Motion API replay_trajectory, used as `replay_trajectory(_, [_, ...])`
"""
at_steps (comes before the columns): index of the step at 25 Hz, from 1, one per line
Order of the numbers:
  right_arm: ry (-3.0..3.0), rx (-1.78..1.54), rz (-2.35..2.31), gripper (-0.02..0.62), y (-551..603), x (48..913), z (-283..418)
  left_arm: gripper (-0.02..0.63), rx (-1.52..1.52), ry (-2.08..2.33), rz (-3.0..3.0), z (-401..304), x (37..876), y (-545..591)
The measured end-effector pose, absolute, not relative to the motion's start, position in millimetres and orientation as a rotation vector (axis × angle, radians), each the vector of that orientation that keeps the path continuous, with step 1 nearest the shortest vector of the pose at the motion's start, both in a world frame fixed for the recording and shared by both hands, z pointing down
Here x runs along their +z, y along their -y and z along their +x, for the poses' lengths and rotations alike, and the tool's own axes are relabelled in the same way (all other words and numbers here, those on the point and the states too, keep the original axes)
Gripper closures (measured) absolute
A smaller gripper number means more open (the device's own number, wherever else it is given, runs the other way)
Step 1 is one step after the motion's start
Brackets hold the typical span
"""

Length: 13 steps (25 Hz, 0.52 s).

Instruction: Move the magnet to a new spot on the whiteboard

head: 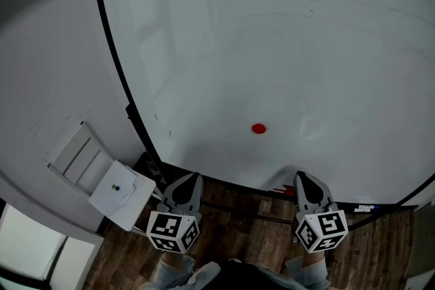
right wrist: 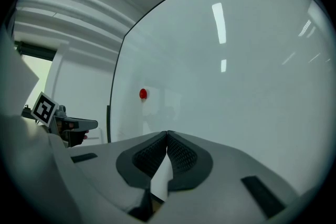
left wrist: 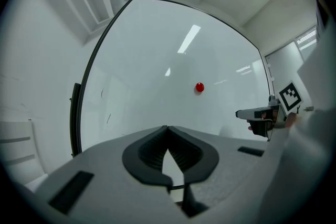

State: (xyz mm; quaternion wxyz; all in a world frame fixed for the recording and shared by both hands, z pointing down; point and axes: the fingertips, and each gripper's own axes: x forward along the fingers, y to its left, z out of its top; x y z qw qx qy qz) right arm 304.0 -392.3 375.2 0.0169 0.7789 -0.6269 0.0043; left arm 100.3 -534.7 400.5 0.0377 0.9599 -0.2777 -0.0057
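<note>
While I'm facing the whiteboard, here's the rundown from left to right. Far left in the head view there's a white box with a green dot on it, just outside the board's black edge. That view is the only one where I can pick it out.

Next come my left tongs, held level and pointing at the board's bottom edge. They're clenched, and their own camera shows the tips meeting with nothing between them.

The magnet is a small red disc stuck low on the board. Sideways it sits between the two tongs, higher than both tips and well apart from either. The left camera has it up and to the right of the jaws. The right camera puts it off to the upper left, near the board's left edge.

My right tongs are clenched too and empty, with the tips near the bottom edge.

Each tong camera catches the other tongs out to the side, plus bright glare streaks on the board. Only the head view shows the wood floor.
</note>
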Motion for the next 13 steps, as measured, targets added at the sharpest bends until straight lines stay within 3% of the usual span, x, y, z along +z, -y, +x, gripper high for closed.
replay_trajectory(13, [1.950, 0.009, 2.415, 0.569, 389.0, 375.4, 303.1, 0.597, -0.005, 0.836, 2.958, 104.0, 401.1, 530.4])
